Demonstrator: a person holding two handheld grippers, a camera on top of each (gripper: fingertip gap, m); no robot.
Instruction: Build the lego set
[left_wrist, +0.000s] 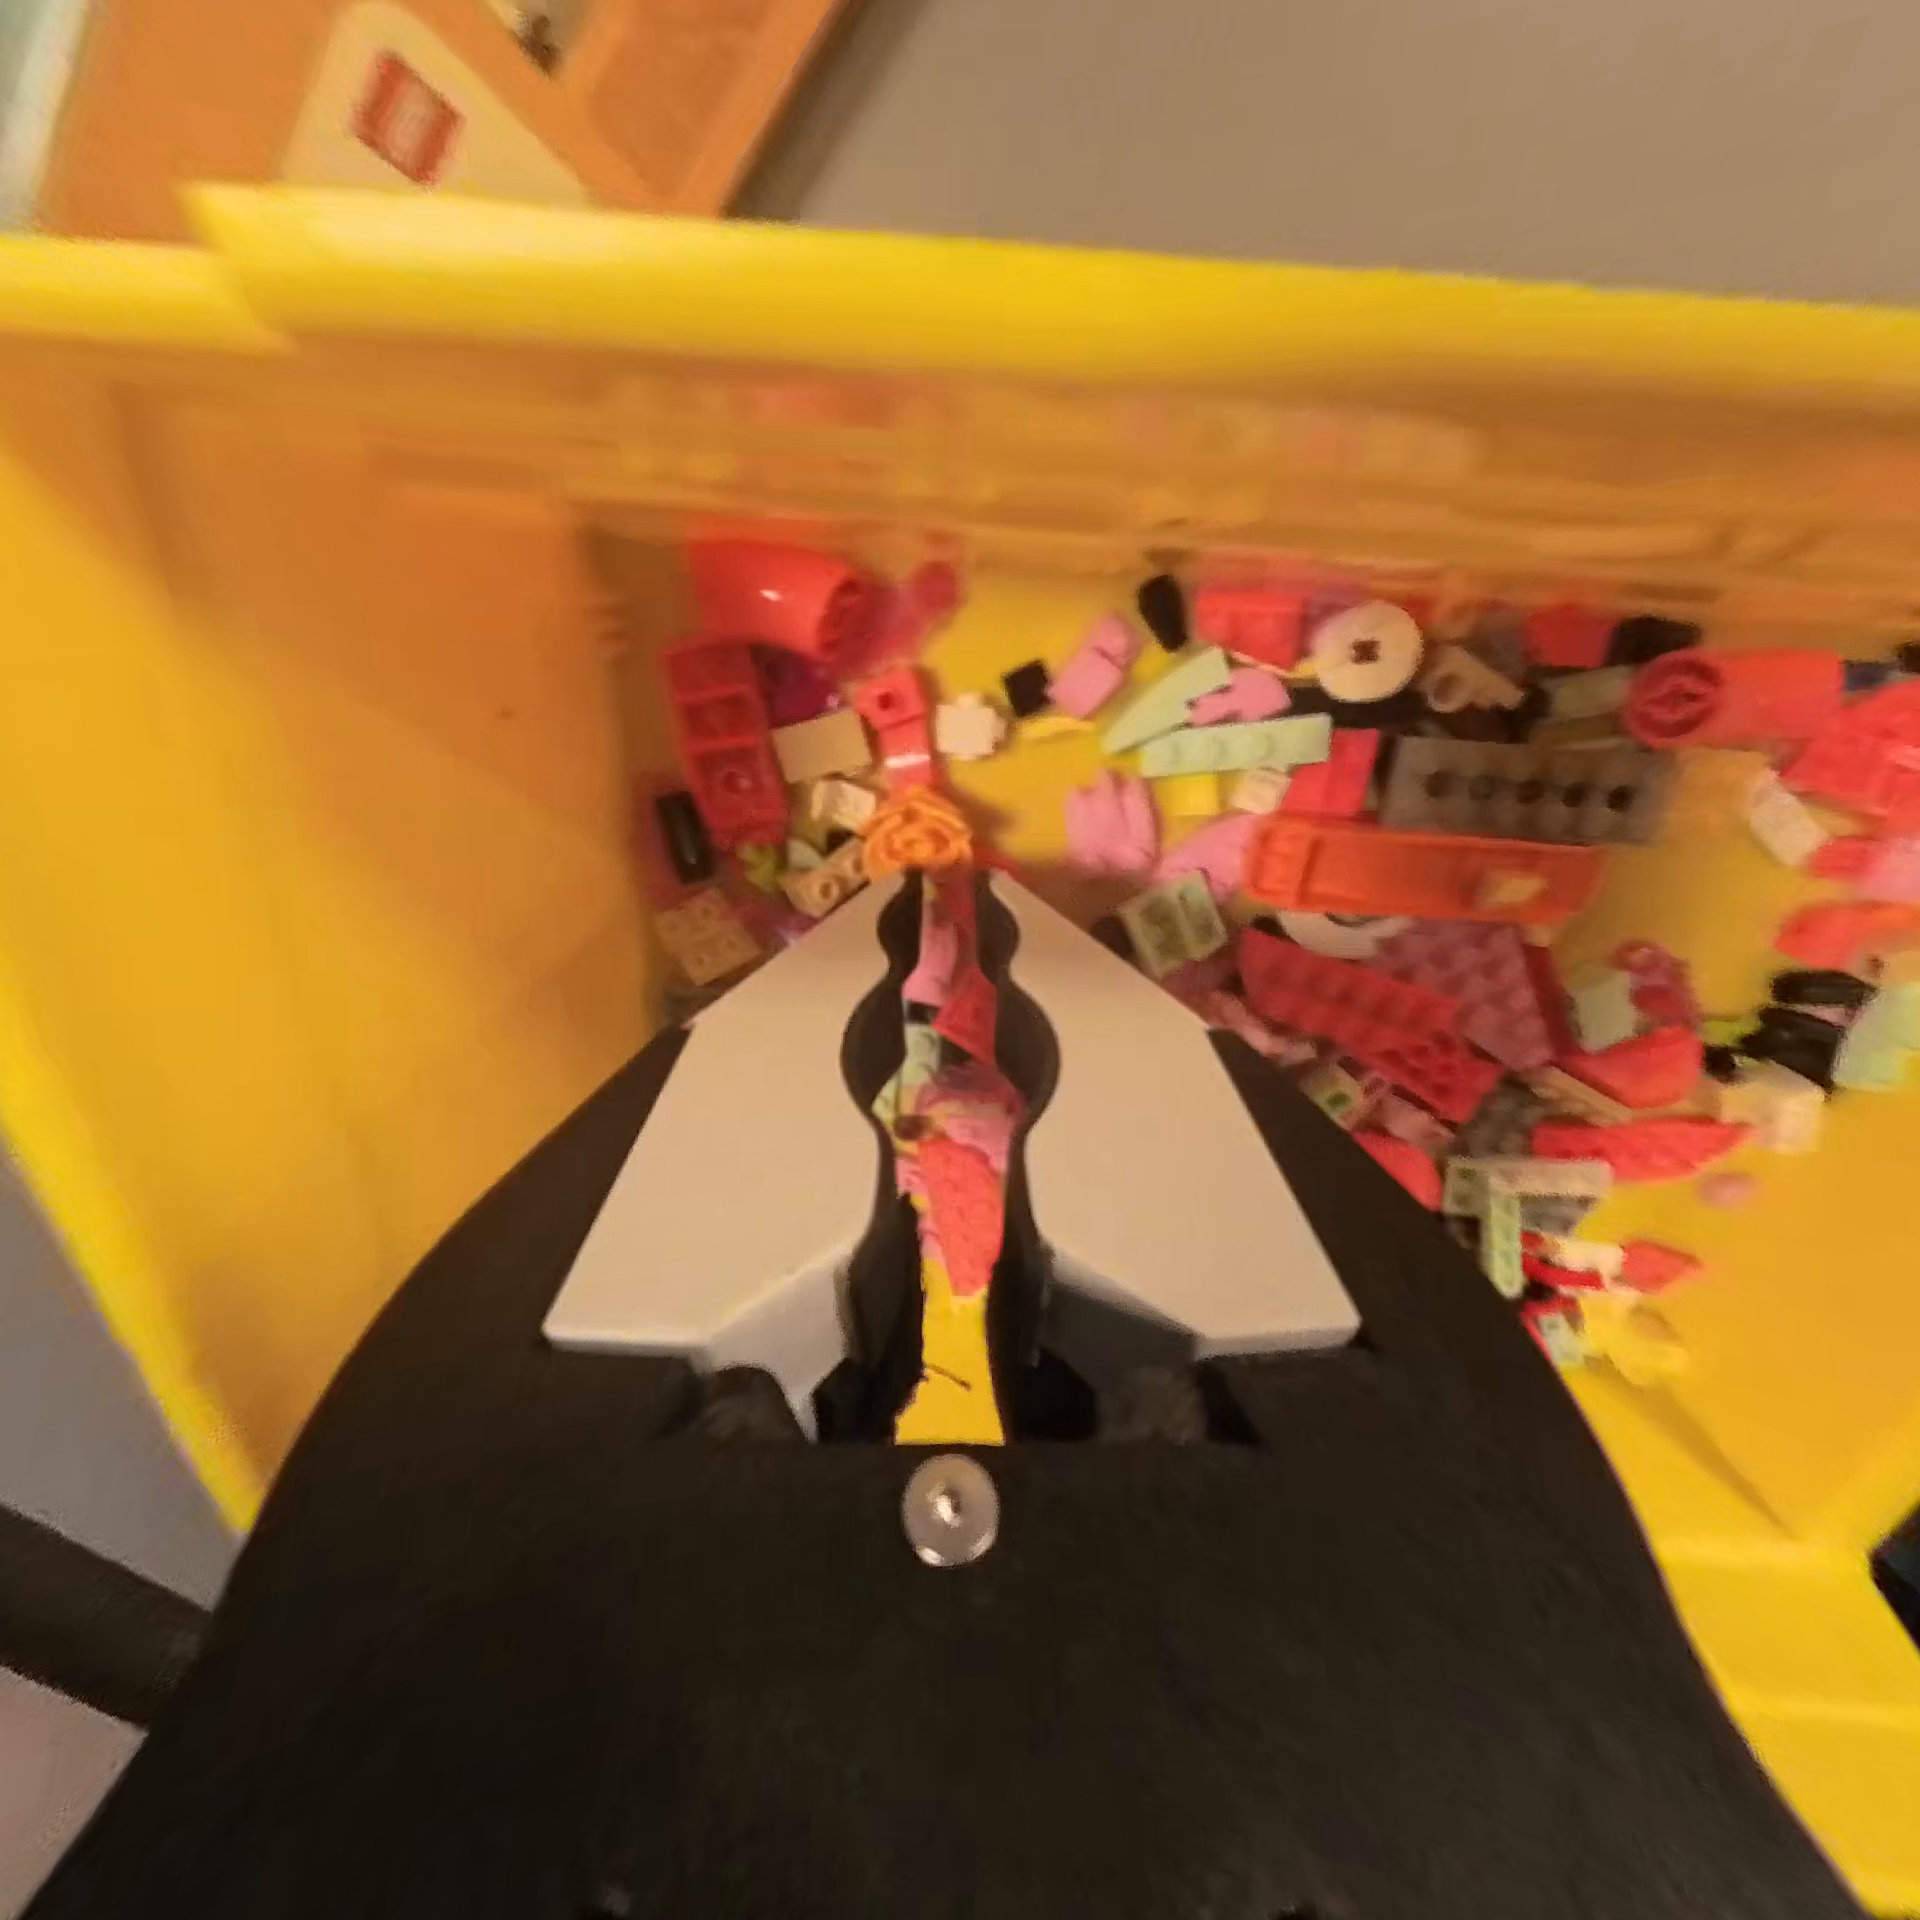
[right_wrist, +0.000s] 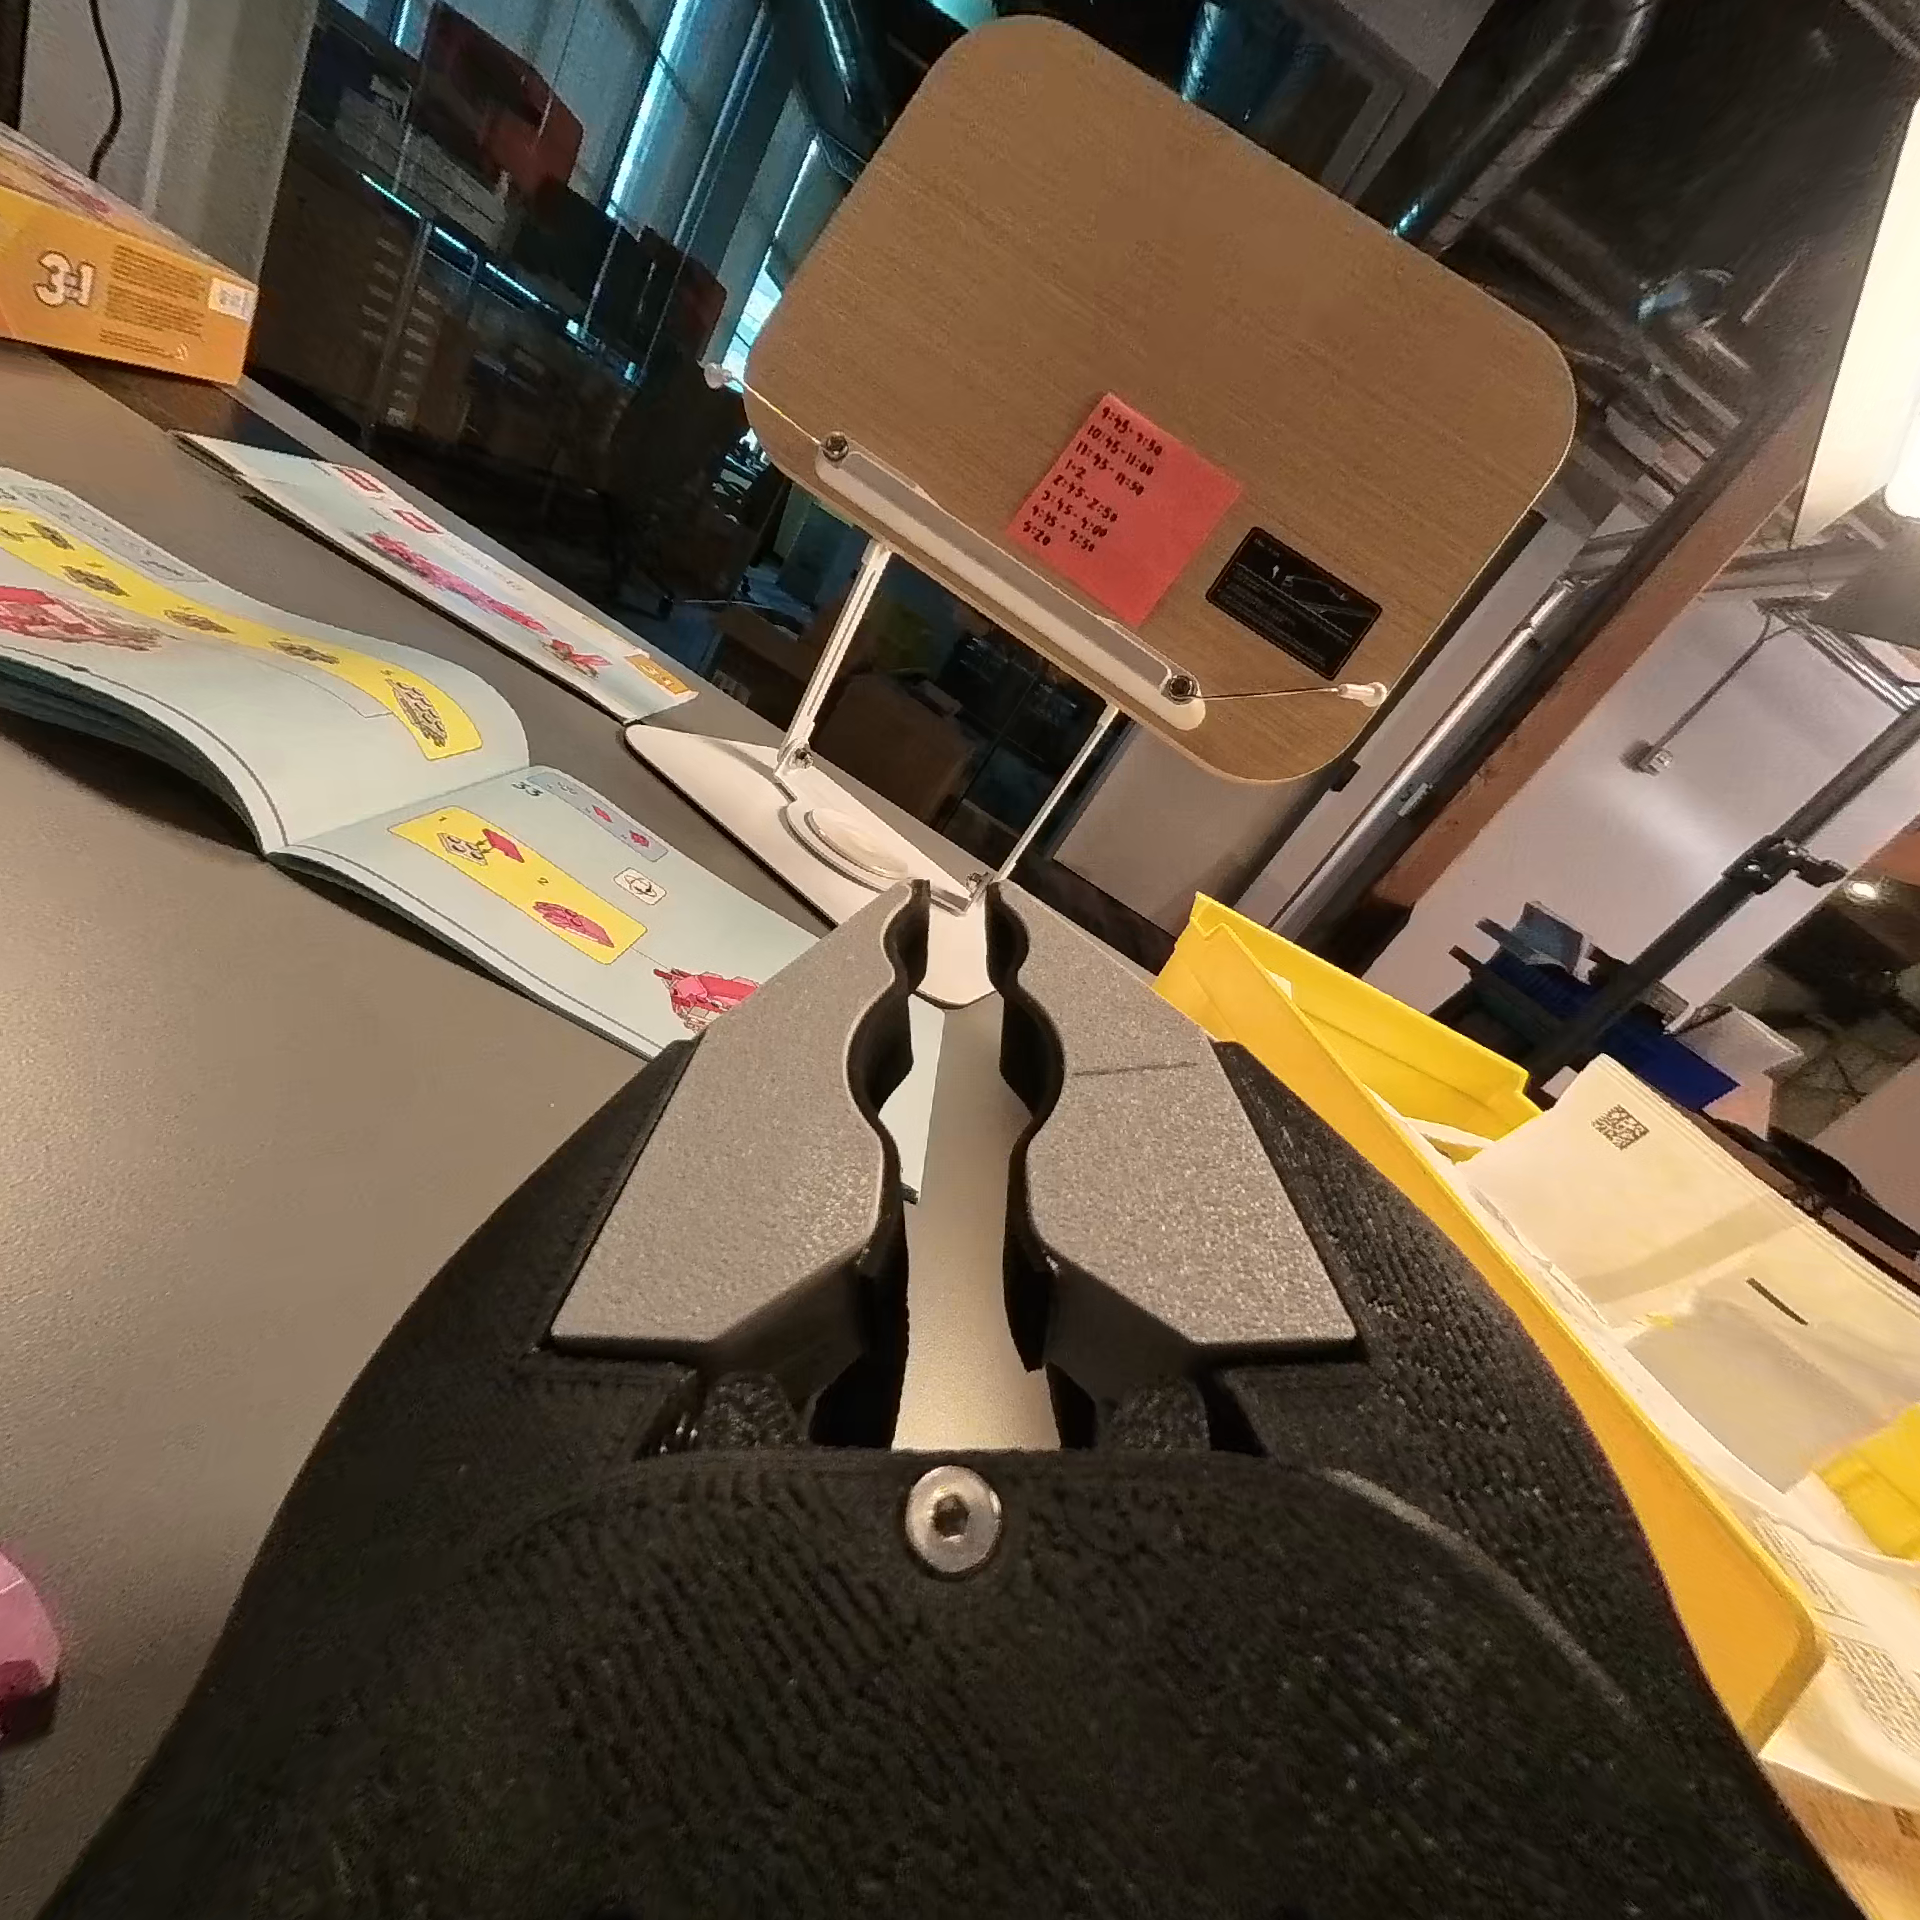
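In the left wrist view my left gripper (left_wrist: 940, 881) reaches down into a yellow bin (left_wrist: 312, 727) filled with loose toy bricks, mostly red, pink and pale green. Its fingertips are closed on a small orange rose-shaped piece (left_wrist: 914, 831), which sits right at the tips above the heap. The picture is blurred by motion. In the right wrist view my right gripper (right_wrist: 956, 888) hovers low over a dark table (right_wrist: 260, 1143). Its fingers stand a narrow slit apart with nothing between them. It points at the white base (right_wrist: 727, 769) of a wooden book stand (right_wrist: 1143, 312).
An open instruction booklet (right_wrist: 312, 707) lies left of the right gripper, with a second booklet (right_wrist: 468, 561) and an orange box (right_wrist: 114, 291) behind it. A yellow bin (right_wrist: 1351, 1039) holding paper bags (right_wrist: 1662, 1299) stands to the right. A long orange plate (left_wrist: 1423, 868) and a grey brick (left_wrist: 1527, 790) lie in the heap. Across from one pair of fingers to the other is roughly 55 cm.
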